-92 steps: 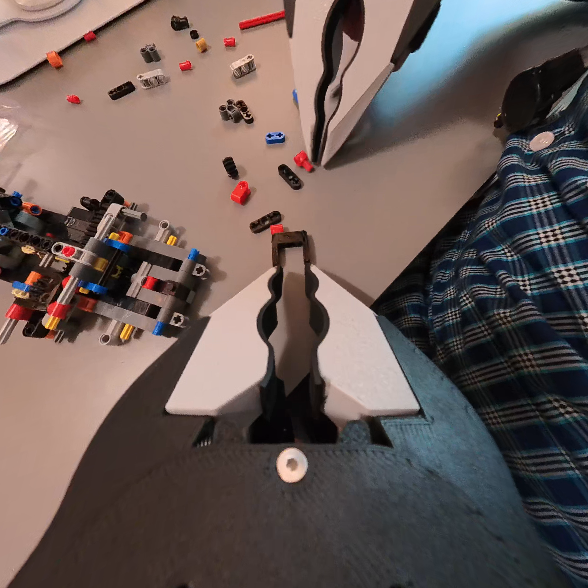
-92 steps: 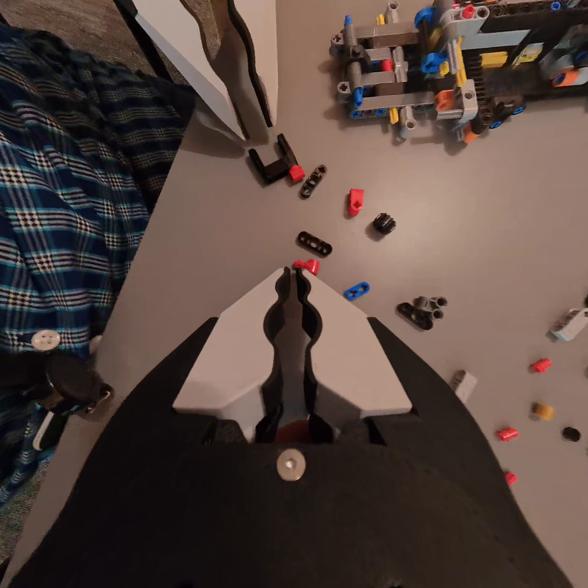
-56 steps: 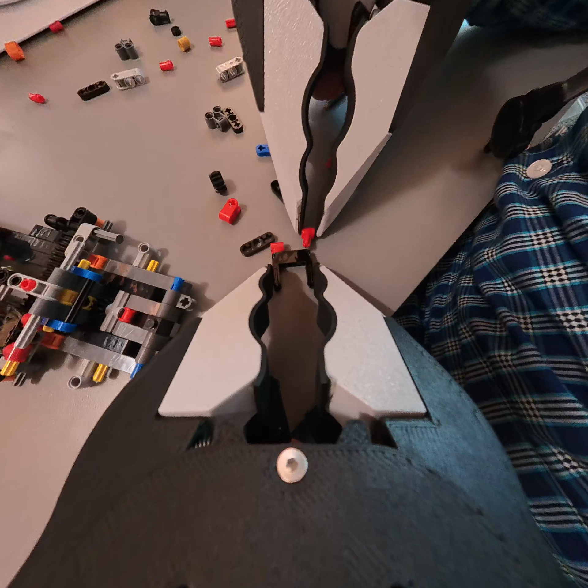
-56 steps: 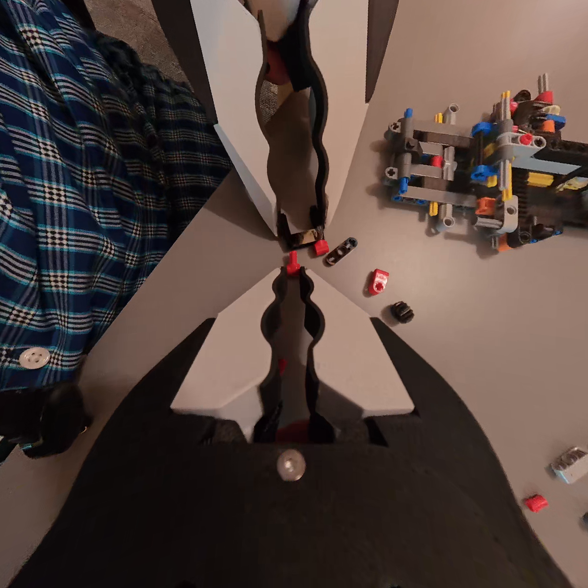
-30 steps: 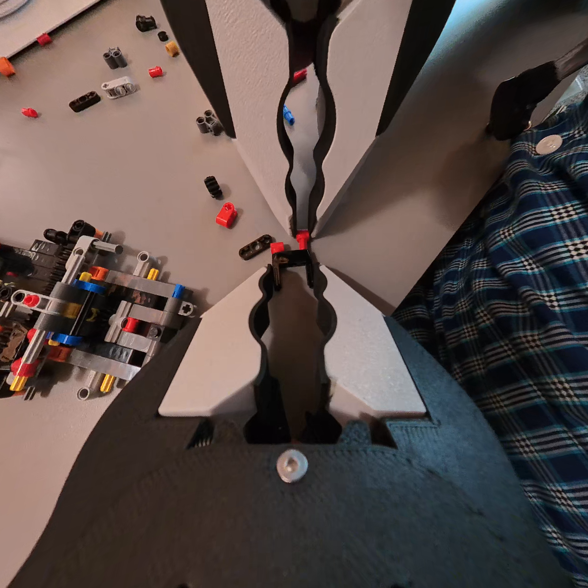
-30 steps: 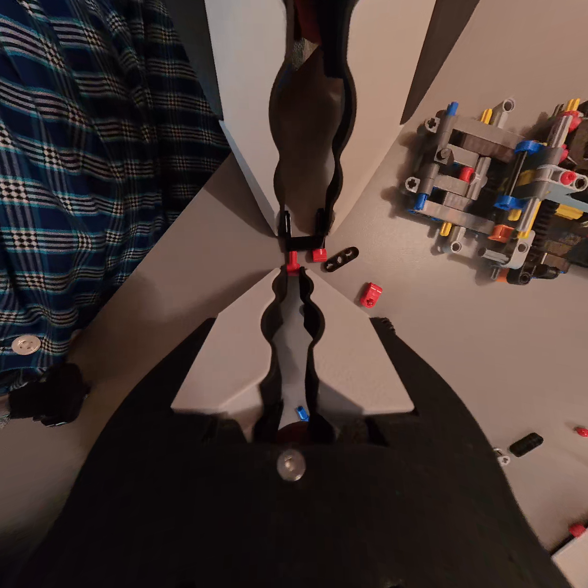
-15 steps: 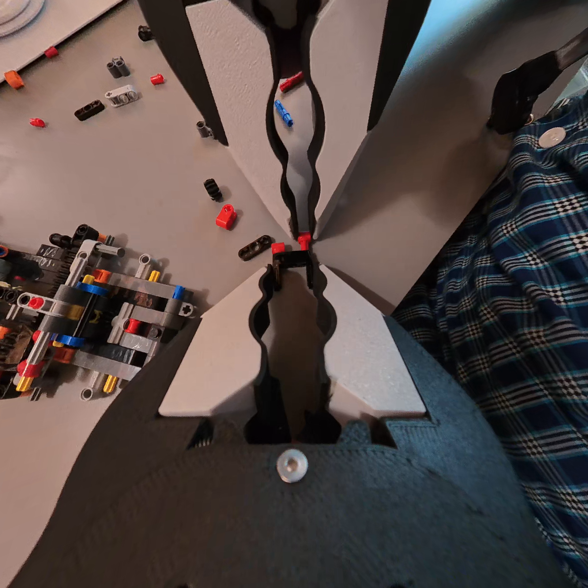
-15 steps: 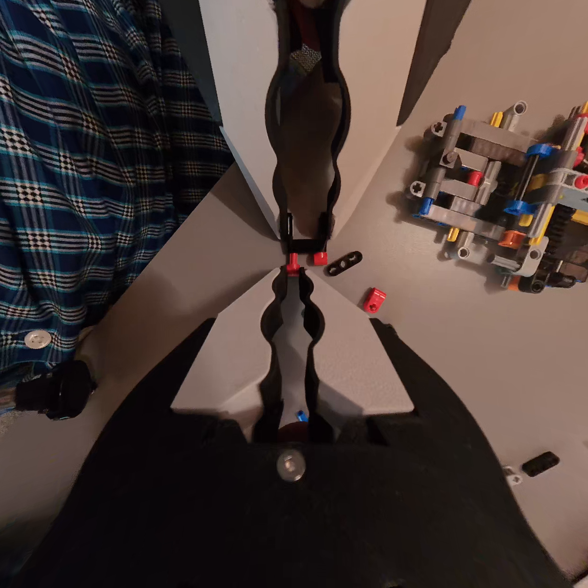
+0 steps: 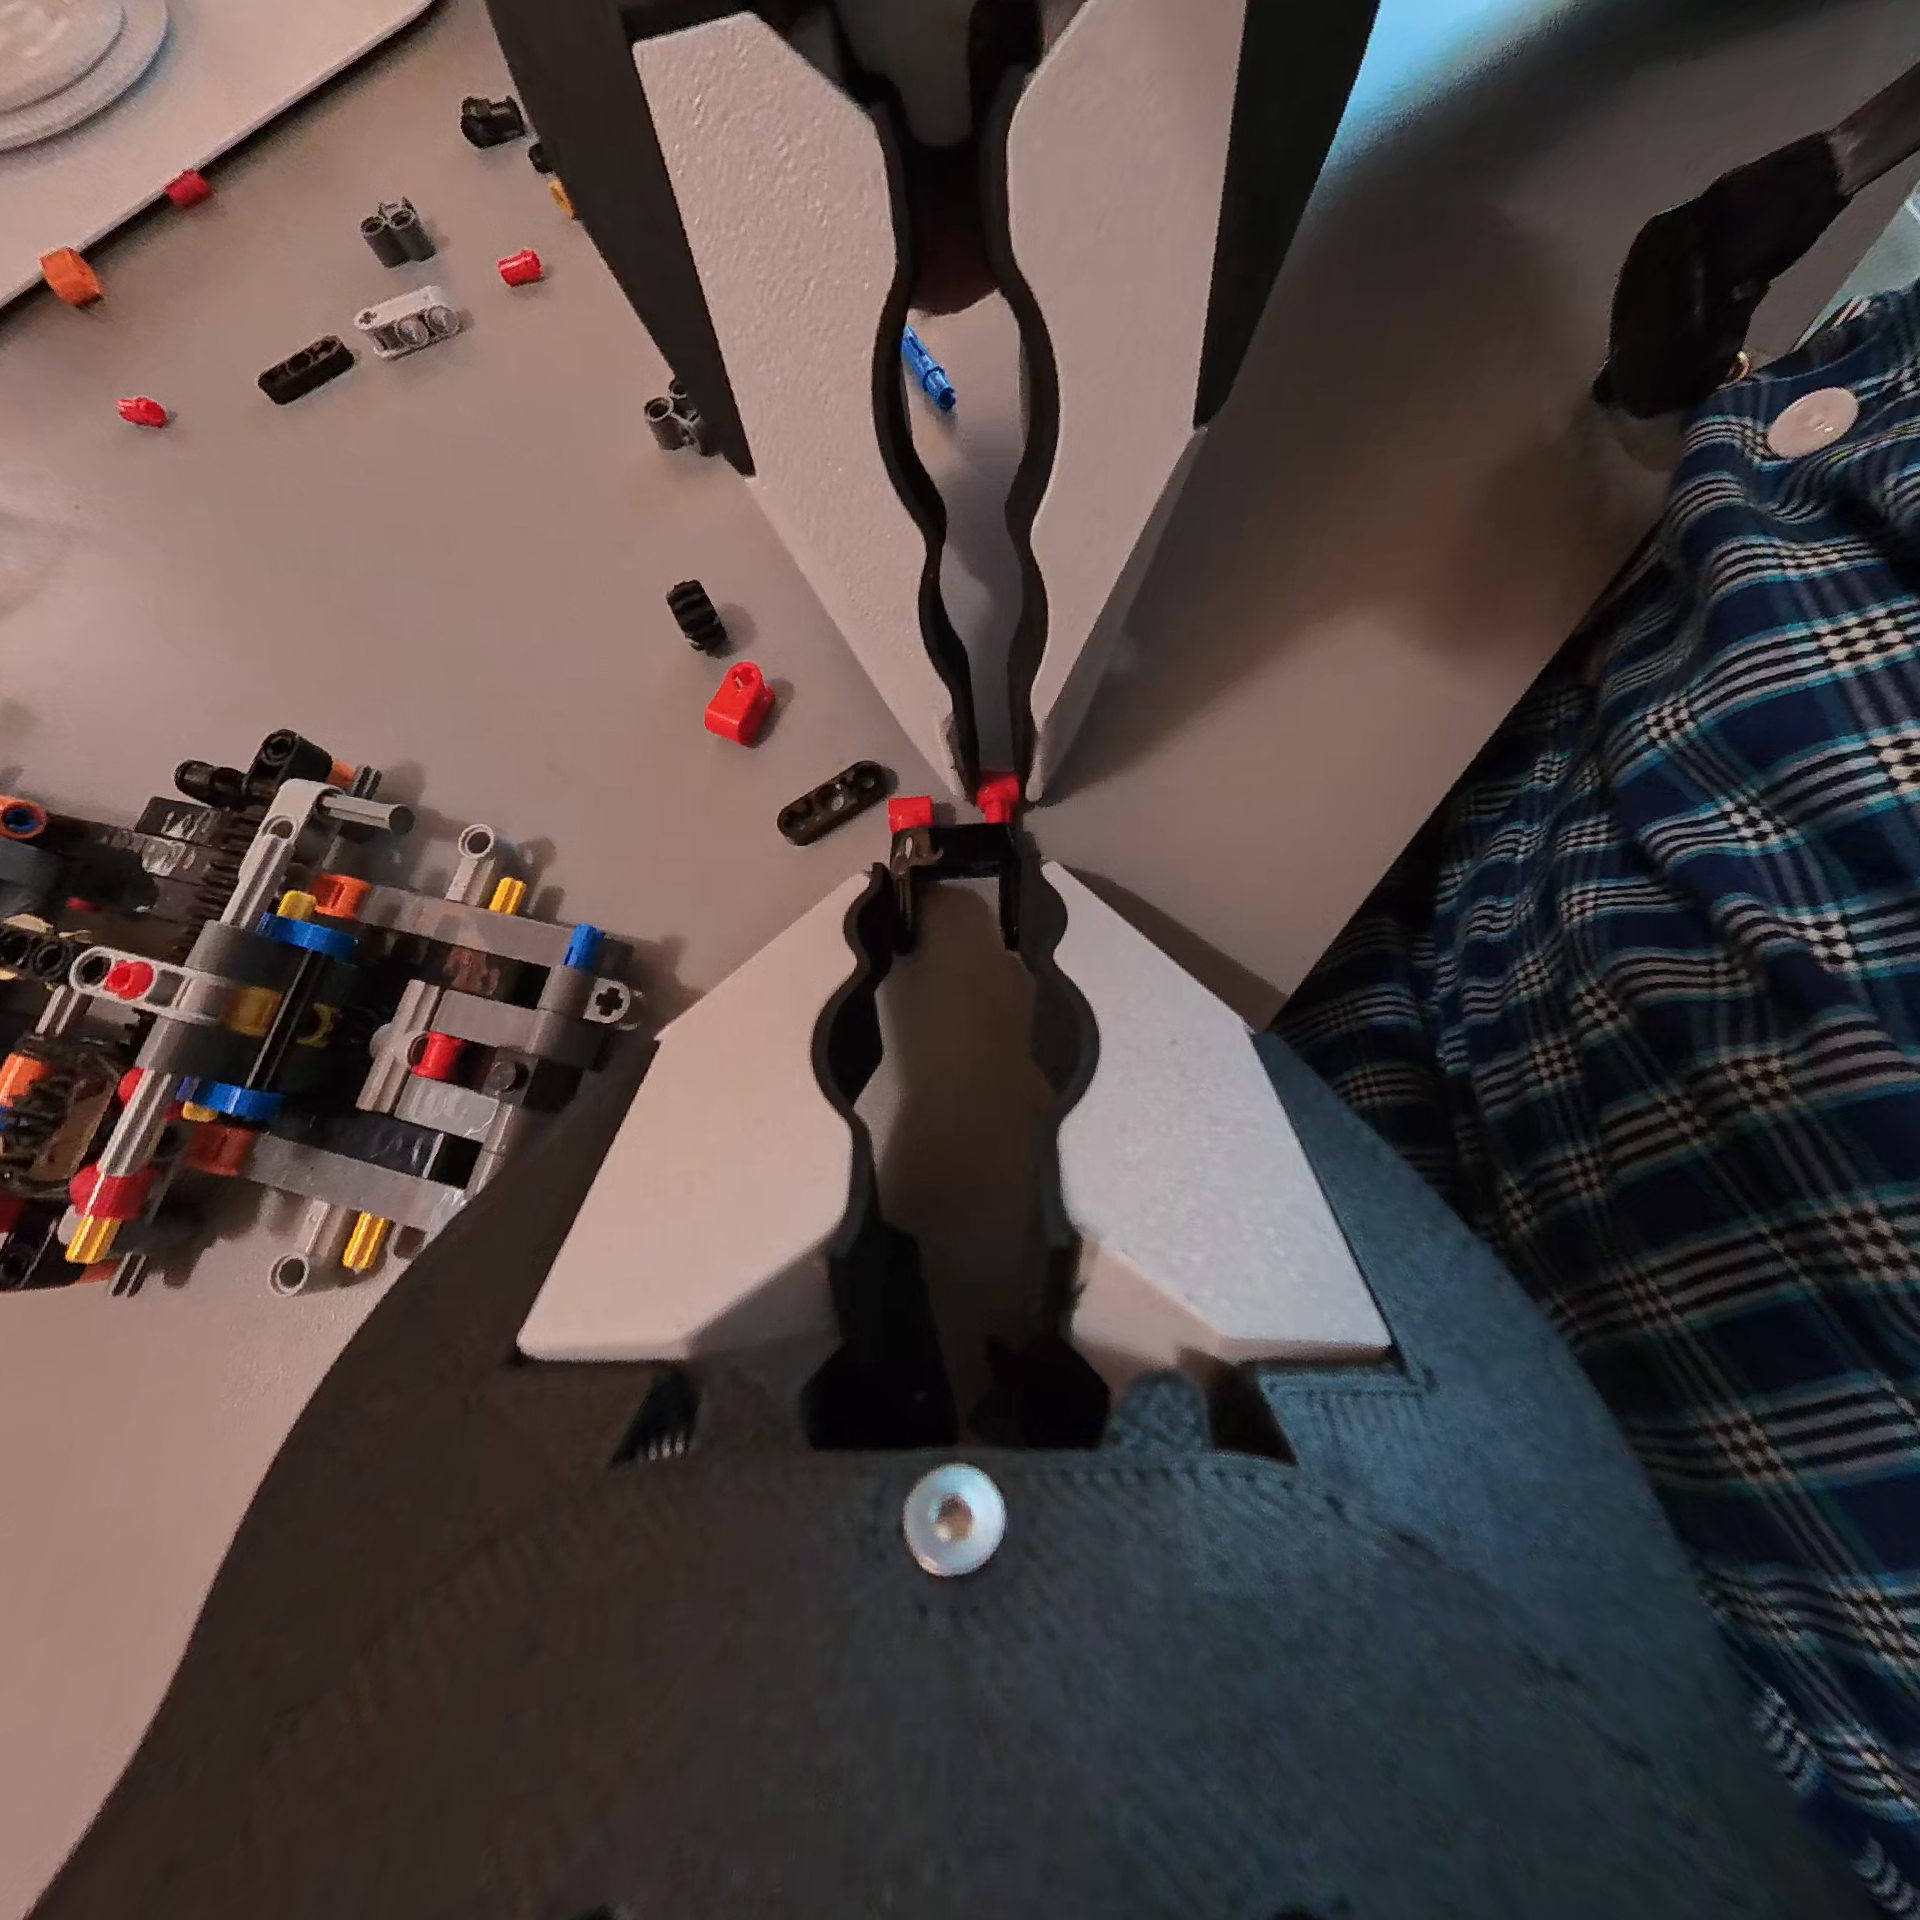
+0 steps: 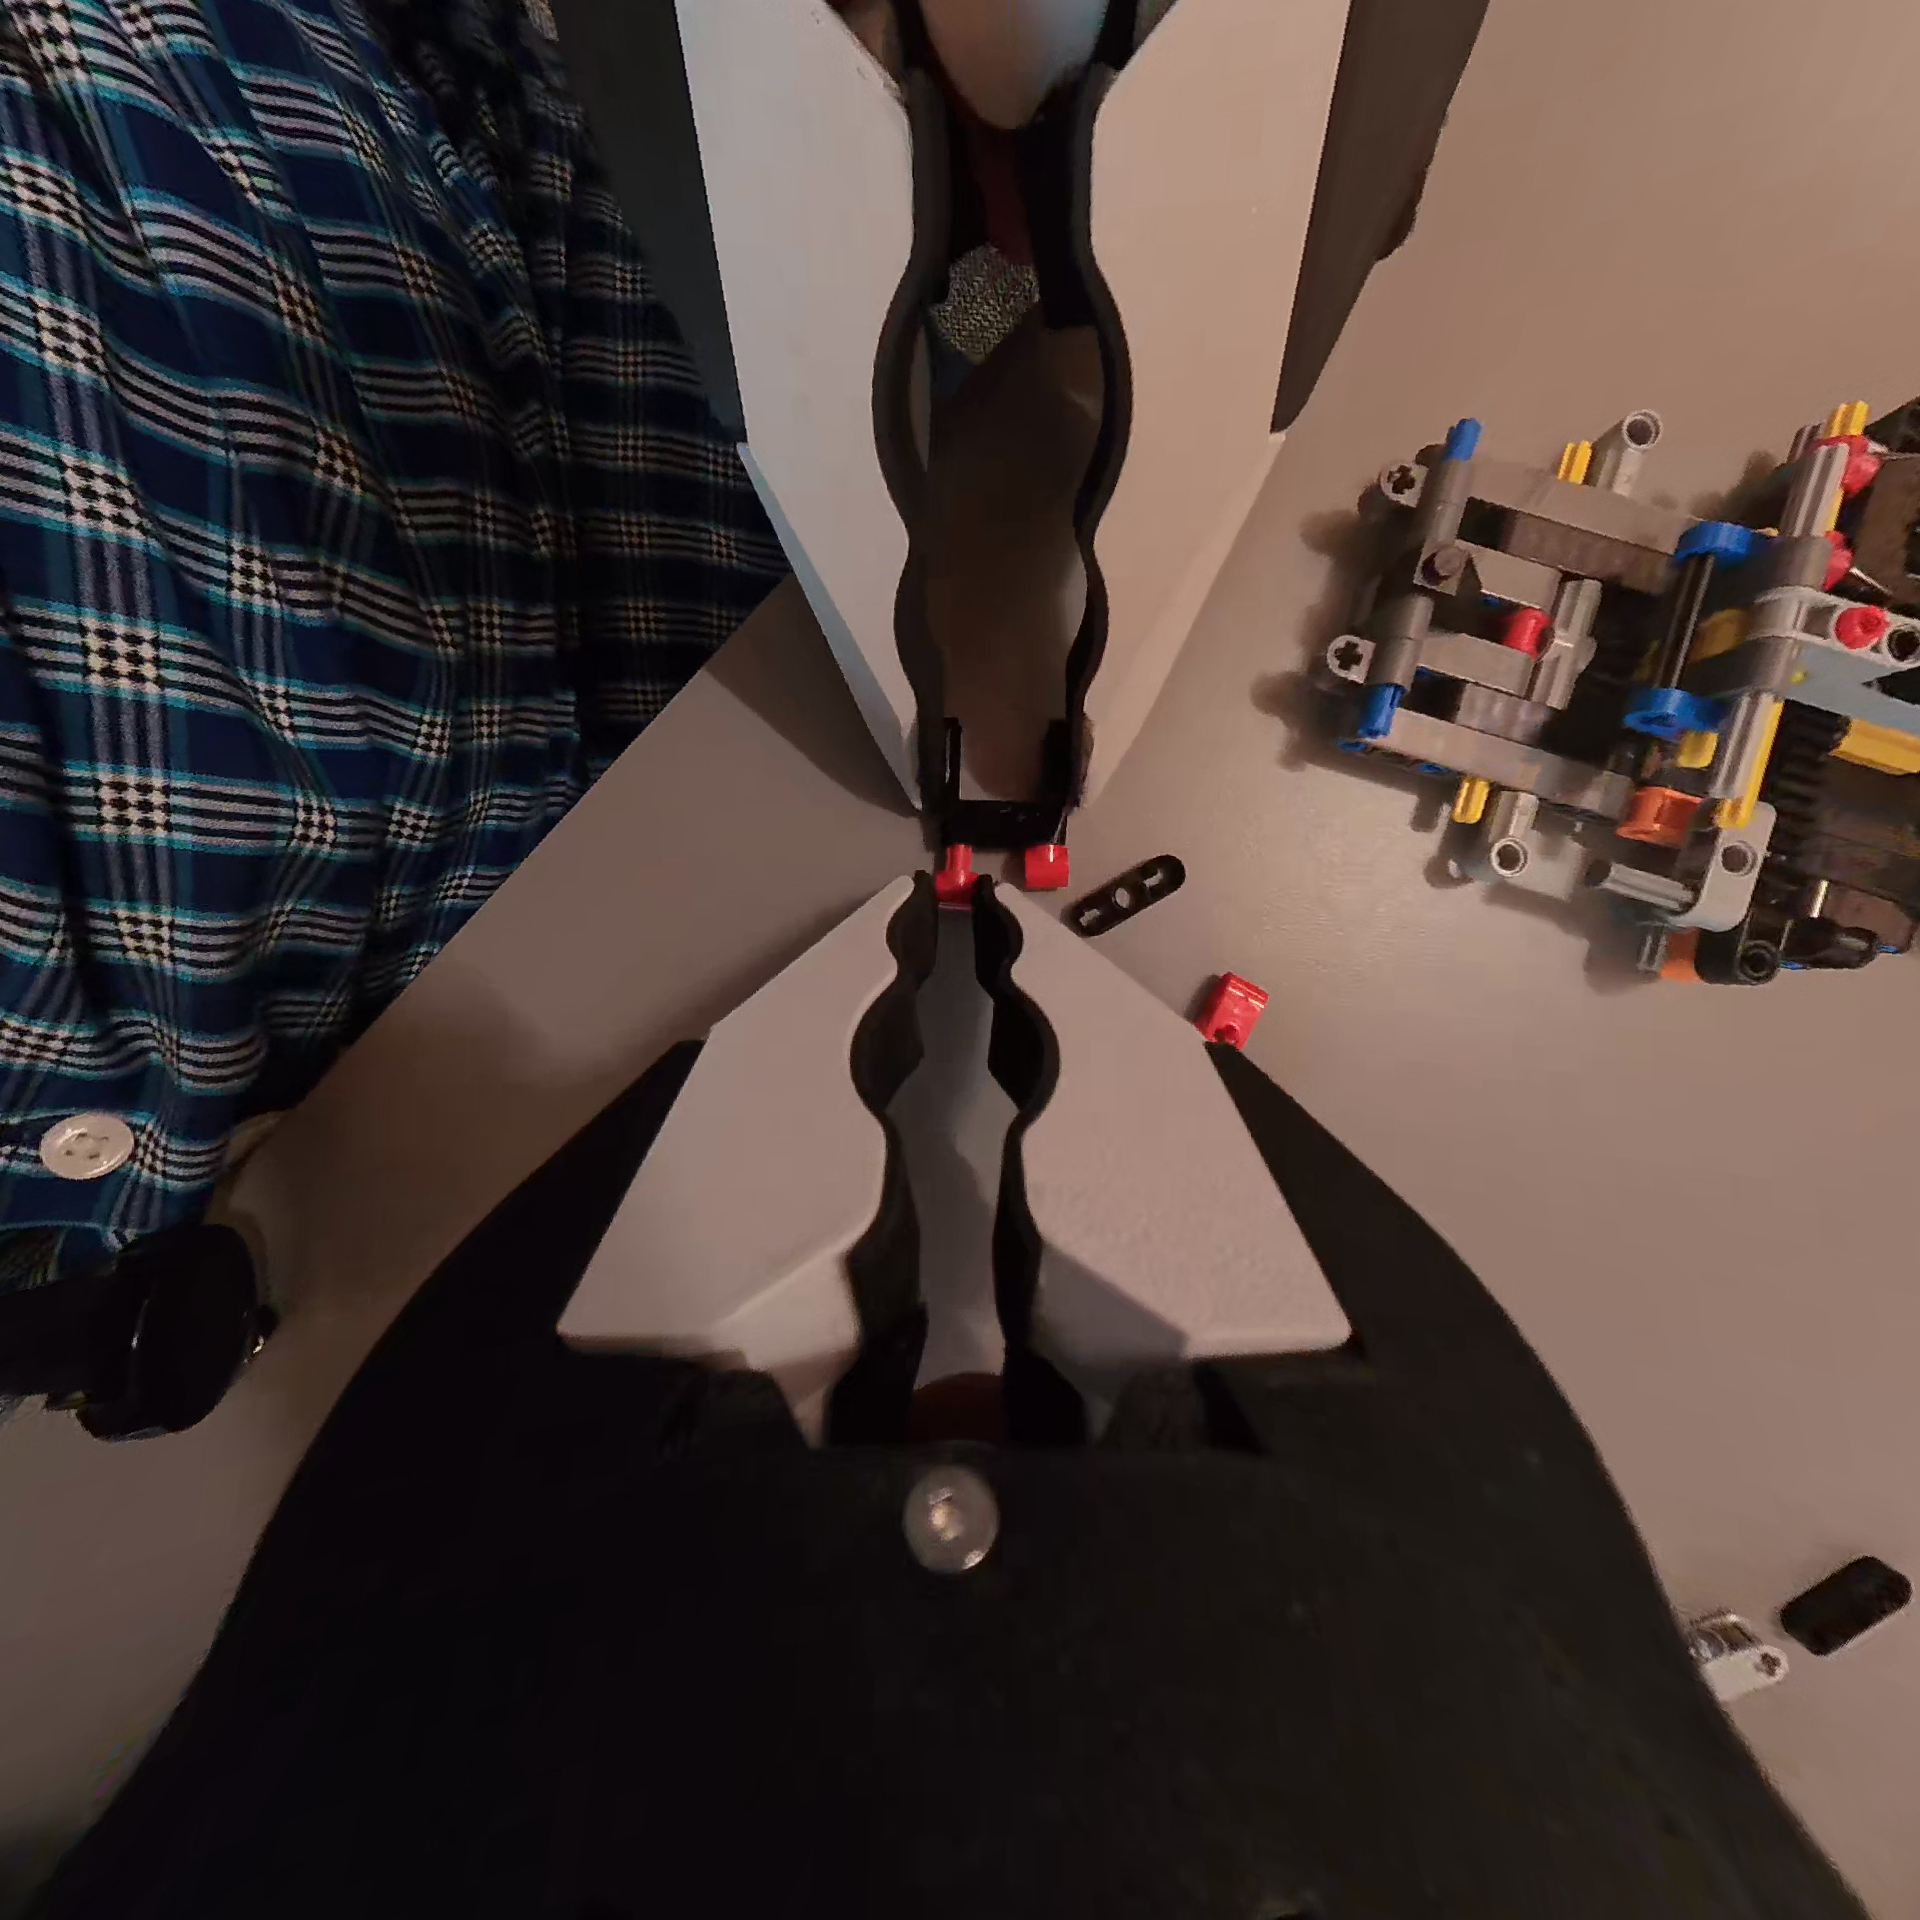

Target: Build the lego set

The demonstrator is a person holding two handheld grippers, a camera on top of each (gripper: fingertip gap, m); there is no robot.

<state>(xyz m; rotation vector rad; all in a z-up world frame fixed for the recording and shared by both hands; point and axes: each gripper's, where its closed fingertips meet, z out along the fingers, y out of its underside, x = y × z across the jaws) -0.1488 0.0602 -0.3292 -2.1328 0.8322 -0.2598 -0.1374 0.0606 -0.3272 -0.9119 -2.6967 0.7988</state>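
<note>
Grey desk (image 9: 436,582) | left tool (image 9: 958,883) grips black U-shaped plastic bracket (image 9: 966,840) | right tool (image 10: 954,894) pinches small red plastic pin (image 10: 954,871) against it

My jaws are pale, grainy matt plastic on a black ribbed printed body with a shiny metal screw (image 9: 953,1519). The black U-shaped piece (image 9: 961,842) is glossy plastic. The table (image 9: 436,582) is smooth and matt; the checked shirt (image 9: 1683,935) is woven cloth.

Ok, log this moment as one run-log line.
left gripper: shut on black U-frame | right gripper: shut on red pin | pin at frame's hole | second red pin seated
</note>
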